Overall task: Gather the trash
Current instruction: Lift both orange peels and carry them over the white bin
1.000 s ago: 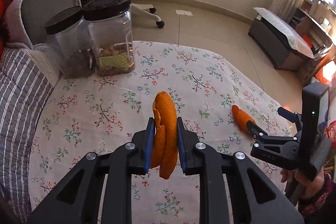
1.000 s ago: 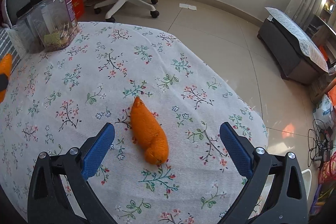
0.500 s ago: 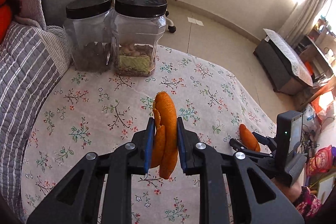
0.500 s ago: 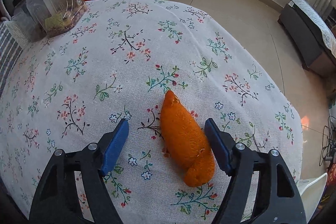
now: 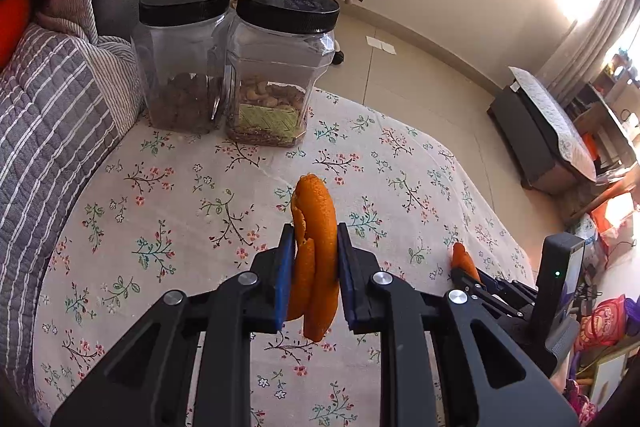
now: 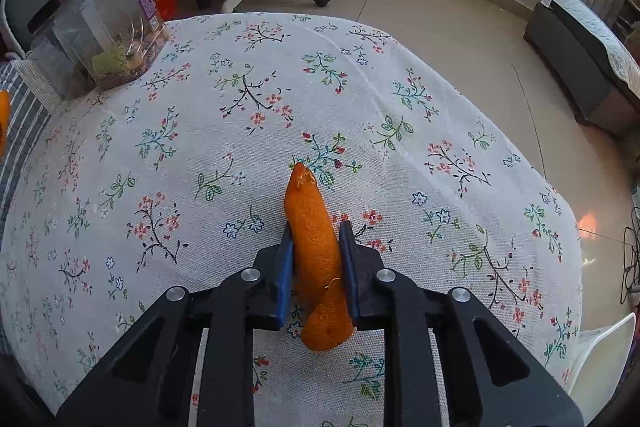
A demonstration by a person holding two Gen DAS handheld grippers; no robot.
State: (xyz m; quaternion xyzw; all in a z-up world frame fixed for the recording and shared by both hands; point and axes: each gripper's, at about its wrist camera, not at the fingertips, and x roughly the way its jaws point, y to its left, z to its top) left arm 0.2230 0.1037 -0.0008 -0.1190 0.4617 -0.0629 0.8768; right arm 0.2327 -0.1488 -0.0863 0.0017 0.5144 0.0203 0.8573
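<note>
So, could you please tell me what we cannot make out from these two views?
- Left wrist view: the lower part of the orange peel is hidden between the left gripper pads.
- Left wrist view: the second peel is mostly covered by the right gripper.
- Right wrist view: whether this peel has left the tablecloth is unclear.
- Neither view shows a trash bin.

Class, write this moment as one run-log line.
left gripper: shut on curled orange peel | right gripper: shut on second orange peel | table: two jars

A purple label on the clear jar point(image 6: 100, 23) carries print, apparently too small and blurred to read.
</note>
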